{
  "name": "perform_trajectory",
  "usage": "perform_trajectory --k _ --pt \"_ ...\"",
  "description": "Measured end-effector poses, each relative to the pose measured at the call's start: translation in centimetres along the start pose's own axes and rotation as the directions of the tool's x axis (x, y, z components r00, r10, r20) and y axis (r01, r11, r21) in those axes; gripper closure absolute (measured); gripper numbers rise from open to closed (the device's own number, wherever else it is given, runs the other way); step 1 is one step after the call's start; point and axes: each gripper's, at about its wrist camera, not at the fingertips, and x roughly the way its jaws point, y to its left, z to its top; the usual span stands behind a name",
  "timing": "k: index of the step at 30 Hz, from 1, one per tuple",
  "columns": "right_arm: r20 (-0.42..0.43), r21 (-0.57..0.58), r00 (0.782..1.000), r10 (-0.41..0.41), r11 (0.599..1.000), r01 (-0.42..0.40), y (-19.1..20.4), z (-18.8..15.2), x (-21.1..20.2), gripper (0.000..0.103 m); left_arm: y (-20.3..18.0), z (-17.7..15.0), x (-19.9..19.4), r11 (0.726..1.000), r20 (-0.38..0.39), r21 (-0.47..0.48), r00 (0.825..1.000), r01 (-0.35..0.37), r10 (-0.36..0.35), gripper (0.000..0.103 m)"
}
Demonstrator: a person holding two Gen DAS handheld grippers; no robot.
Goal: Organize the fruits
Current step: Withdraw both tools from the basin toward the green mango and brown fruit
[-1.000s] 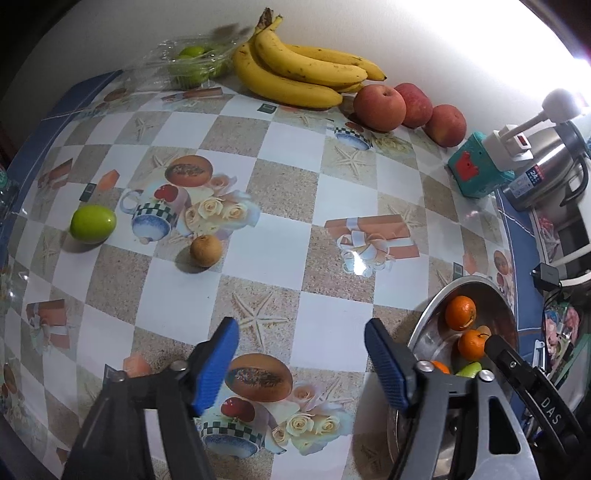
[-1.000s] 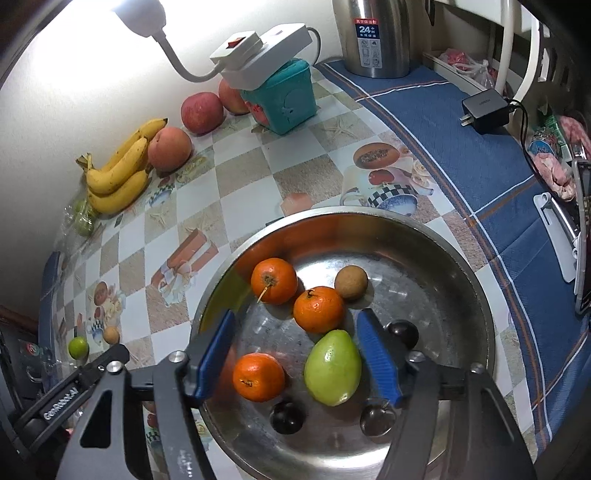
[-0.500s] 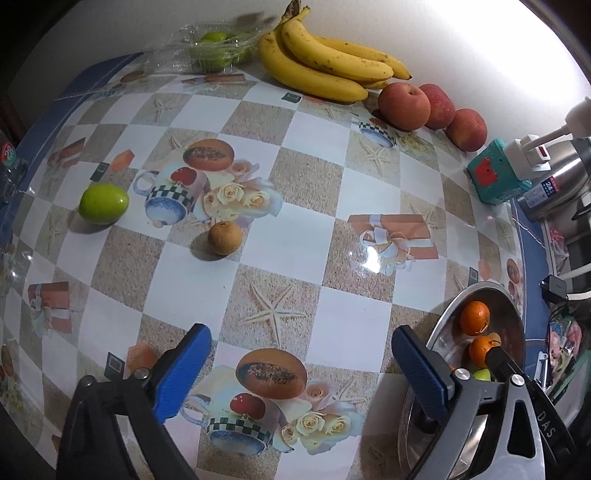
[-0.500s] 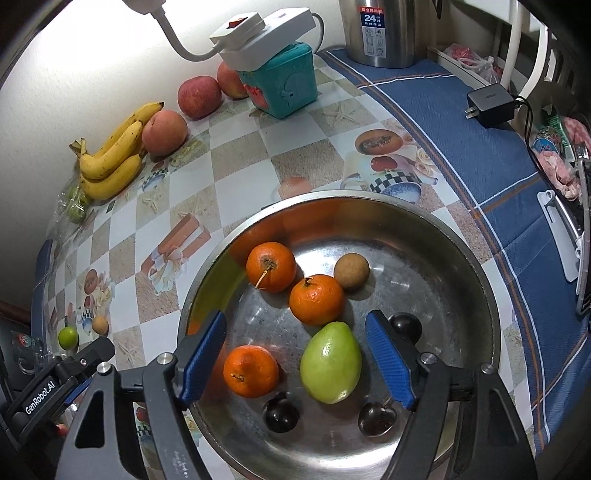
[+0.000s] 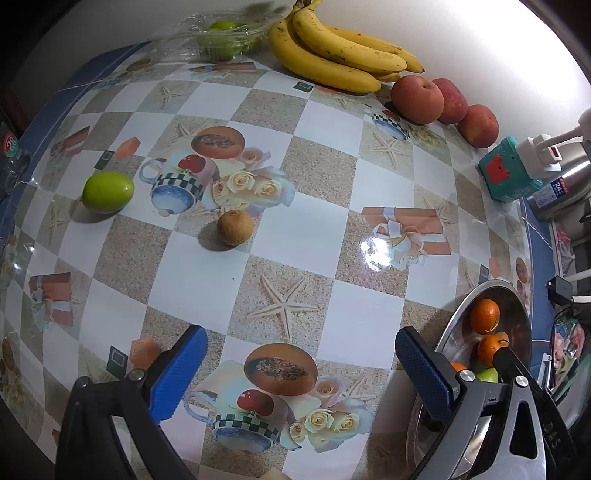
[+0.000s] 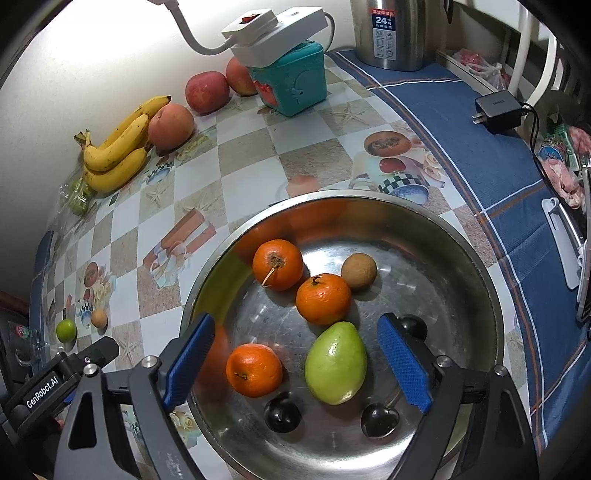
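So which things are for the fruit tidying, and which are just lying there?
For the job: metal bowl, oranges, green pear, loose green fruit, brown fruit, bananas, apples.
Just lying about: teal box, power strip, flask, charger.

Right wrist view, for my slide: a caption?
Open right gripper above a steel bowl holding three oranges, a green pear and small fruits.

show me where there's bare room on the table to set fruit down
Free: the checked tablecloth between the small brown fruit and the steel bowl. Crowded: the back wall, with bananas and apples, and the bowl's near half.
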Motion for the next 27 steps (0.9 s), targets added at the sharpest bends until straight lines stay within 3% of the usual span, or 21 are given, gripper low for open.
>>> perform_trajectory --k 1,15,21,27 --pt "-0.001 0.000 1.000 0.002 1.000 -0.002 0.0 0.0 0.0 0.001 0.0 0.0 0.0 1.000 0.000 0.000 1.000 0.000 0.000 0.000" --pt "0.001 -0.008 1.000 -0.015 1.000 0.015 0.2 -0.2 0.1 0.001 0.3 0.1 -0.2 1.000 0.022 0.000 1.000 0.008 -0.008 0.000" --pt "0.044 0.013 0.999 0.029 0.999 -0.030 0.4 -0.1 -0.6 0.001 2.0 1.0 -1.0 0.997 0.034 -0.029 0.997 0.067 -0.066 0.000" --pt "0.087 0.011 0.995 0.055 0.998 -0.056 1.3 -0.2 -1.4 0.001 5.3 2.1 -2.1 0.999 0.098 -0.050 0.995 -0.017 0.022 0.000"
